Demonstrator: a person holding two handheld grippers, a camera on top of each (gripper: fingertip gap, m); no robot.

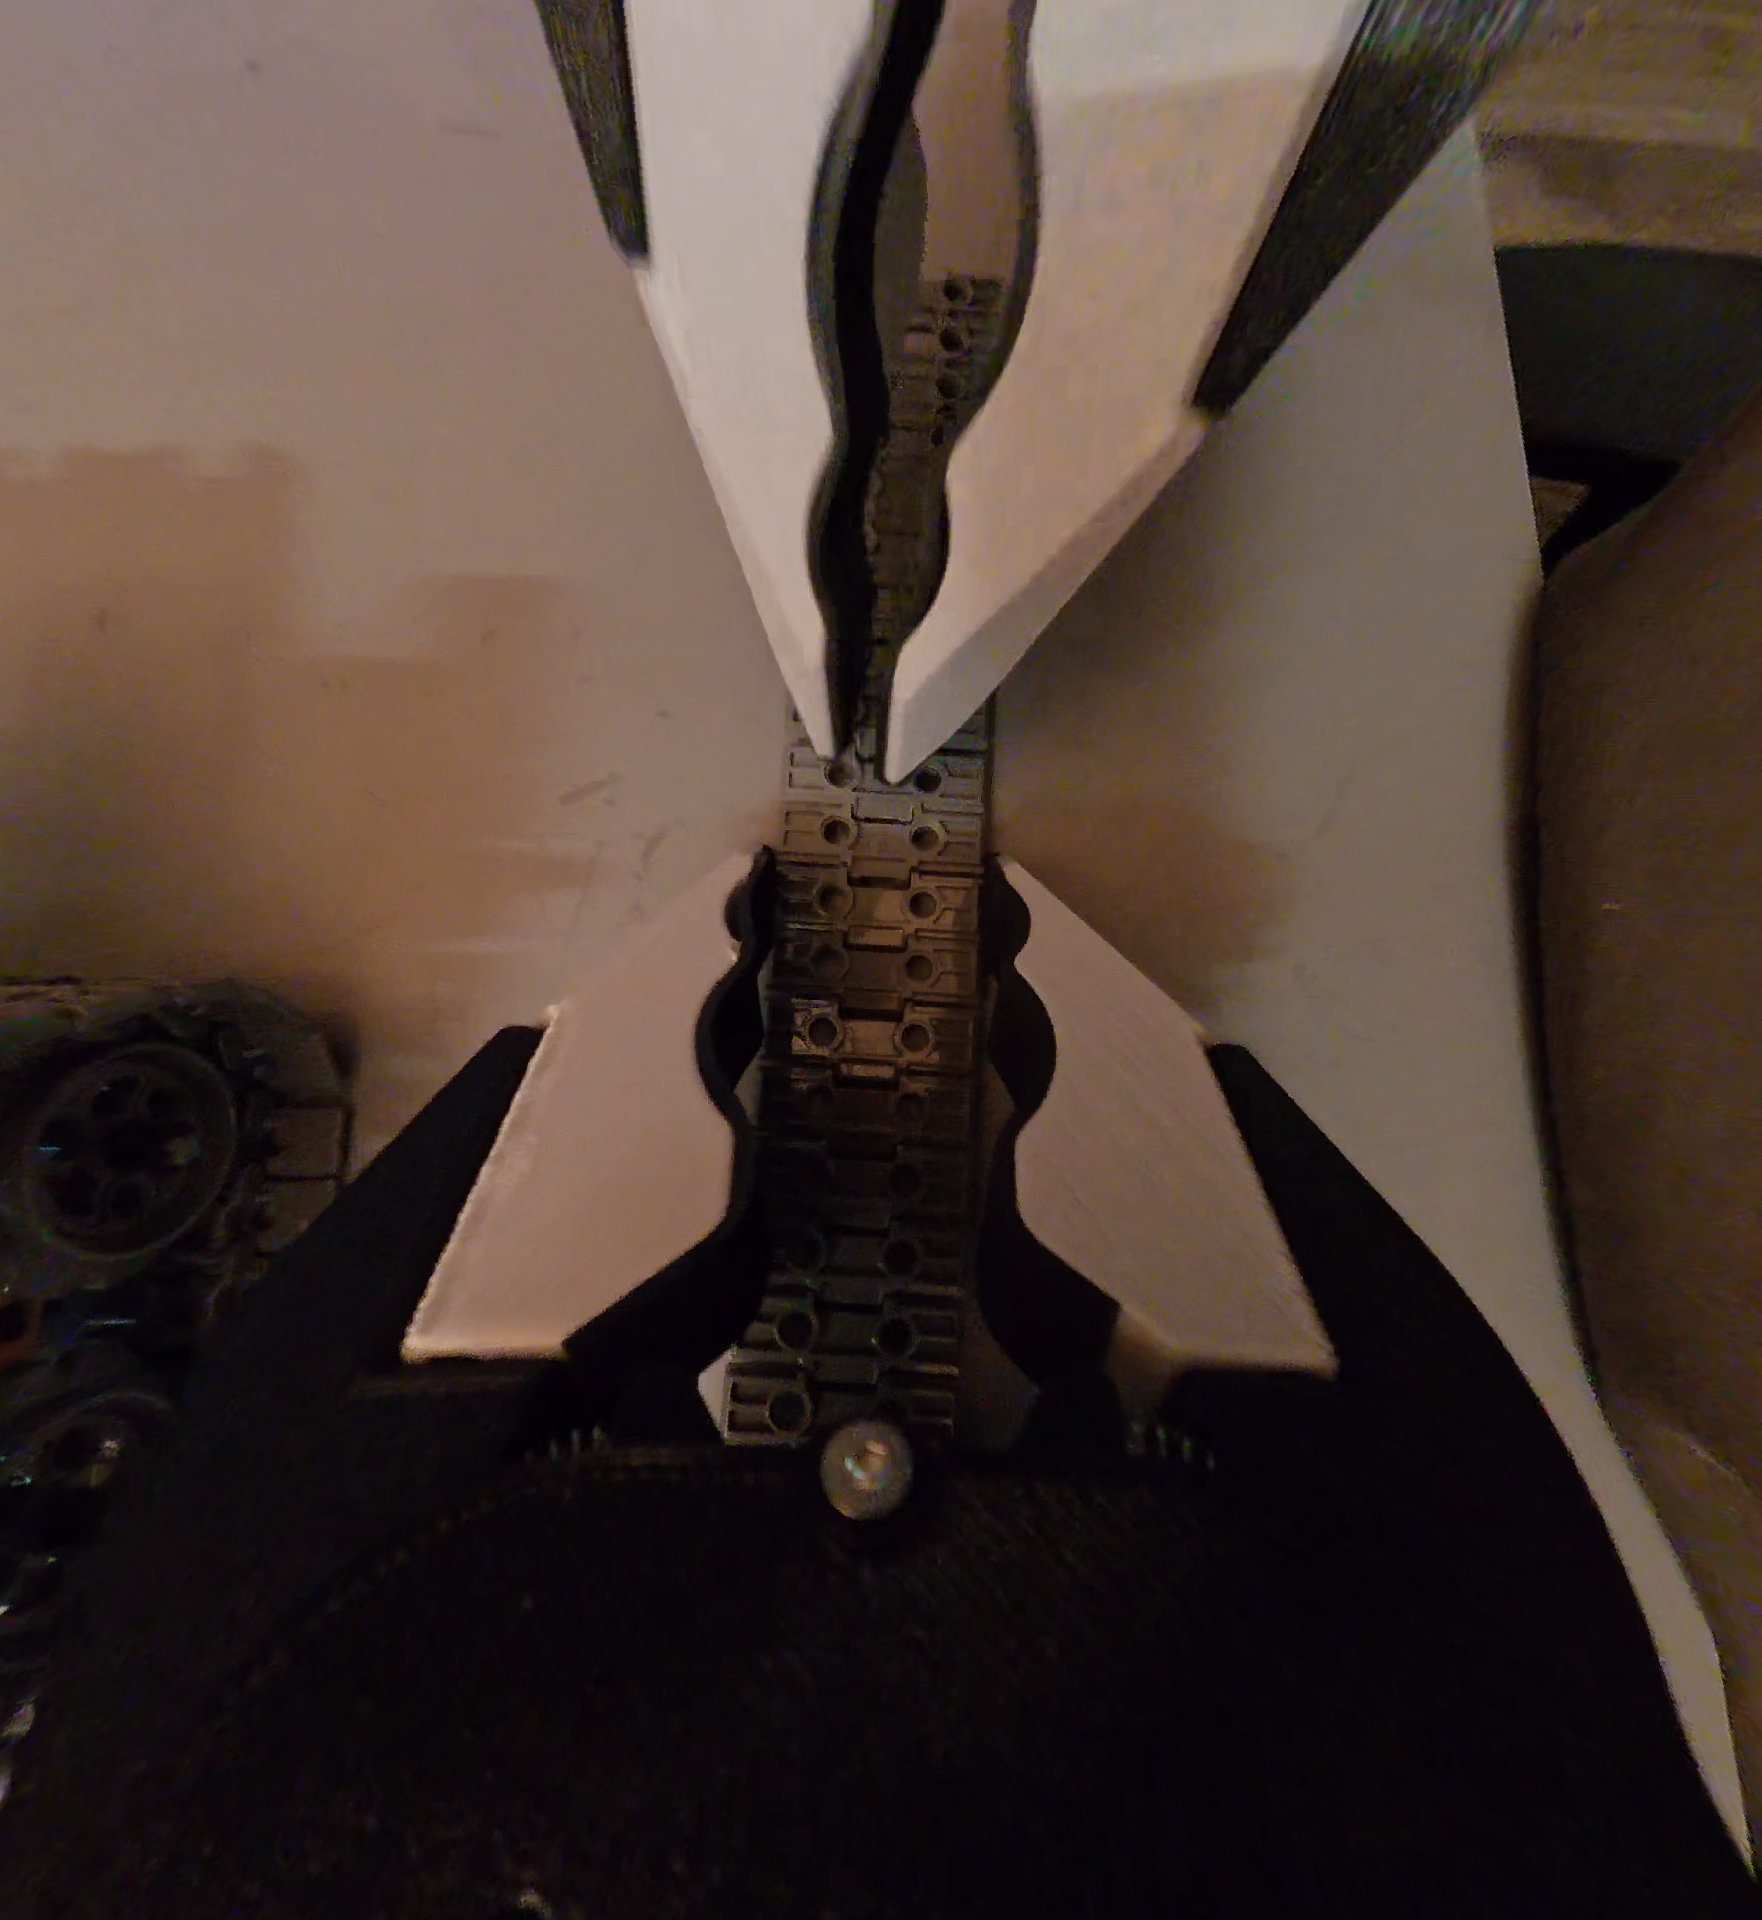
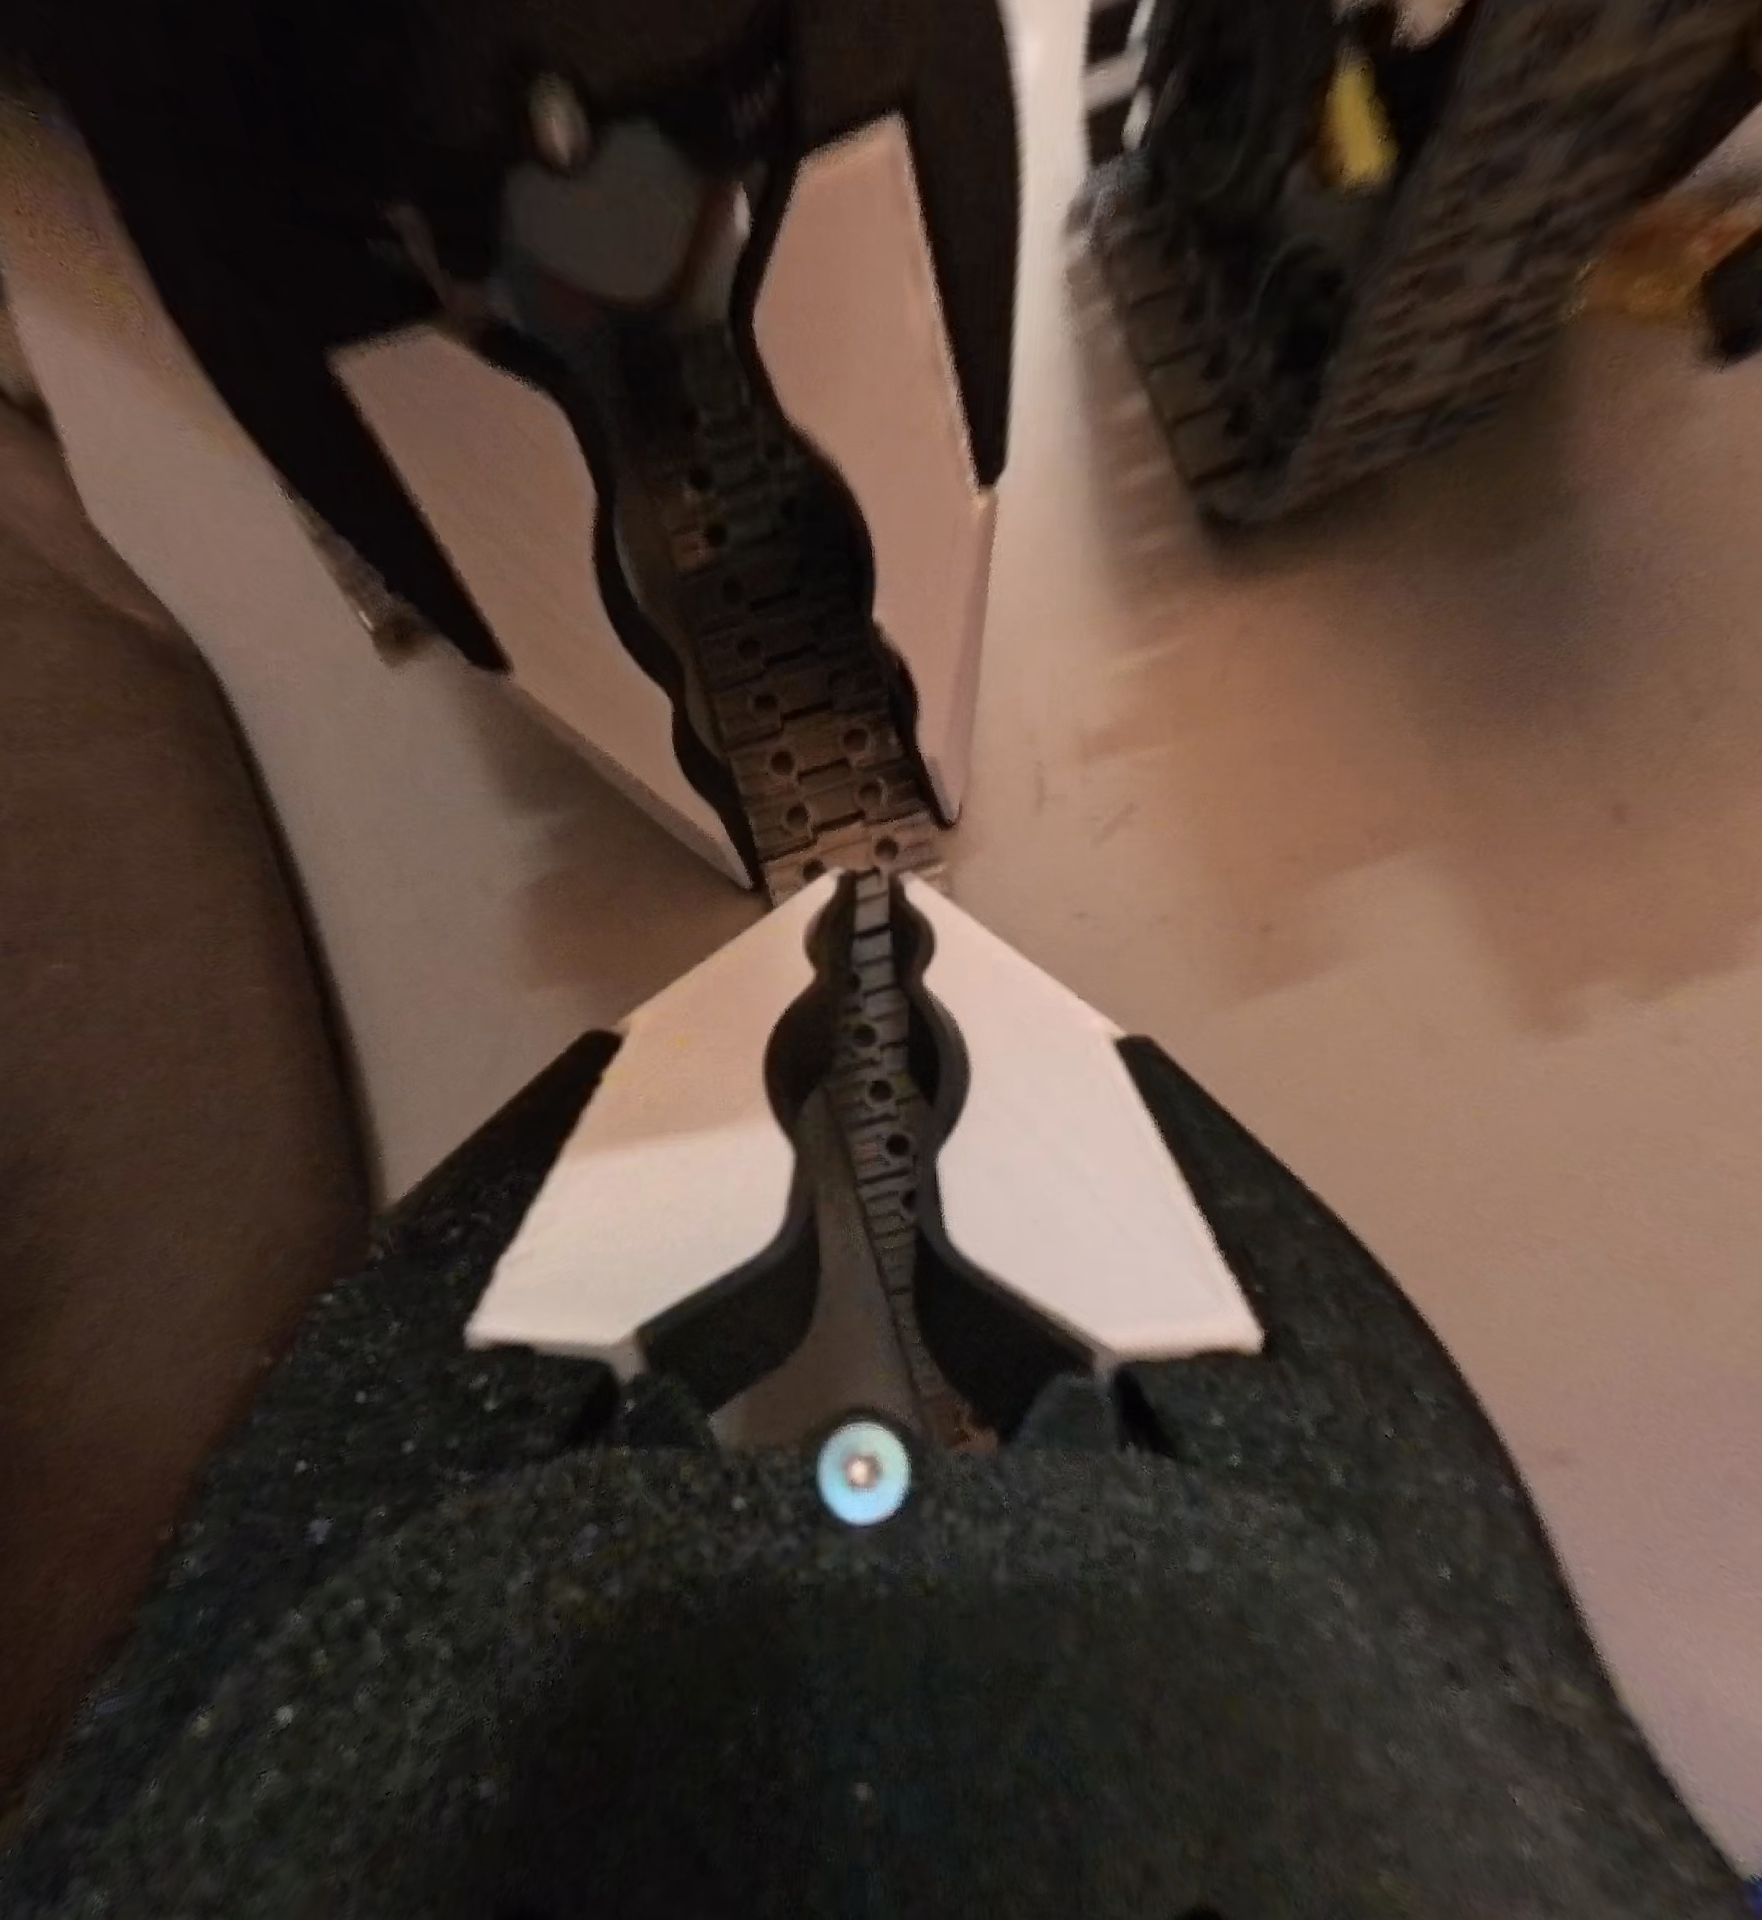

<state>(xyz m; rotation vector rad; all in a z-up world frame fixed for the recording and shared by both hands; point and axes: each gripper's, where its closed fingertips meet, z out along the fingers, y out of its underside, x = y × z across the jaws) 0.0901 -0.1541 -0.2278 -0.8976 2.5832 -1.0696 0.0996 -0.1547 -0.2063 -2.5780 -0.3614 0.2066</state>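
Observation:
A dark grey strip of toy track links (image 1: pixel 877 1039) runs between both grippers above a white table (image 1: pixel 337 623). My left gripper (image 1: pixel 882 862) is shut on the strip across its width, the holed face towards the camera. My right gripper (image 1: pixel 866 764) comes in from the opposite side, tip to tip with the left one. In the right wrist view my right gripper (image 2: pixel 872 883) is shut on track links (image 2: pixel 882 1091) seen edge-on. The left gripper (image 2: pixel 846 852) holds its stretch of links (image 2: pixel 804 727) just beyond. I cannot tell whether the two stretches are joined.
A toy tracked vehicle with dark wheels and a yellow part (image 1: pixel 129 1153) stands on the table to the left of my left gripper; it shows blurred in the right wrist view (image 2: pixel 1376 260). A brown rounded mass (image 2: pixel 77 935) lies beyond the table edge. The grippers are tip to tip, or close to it.

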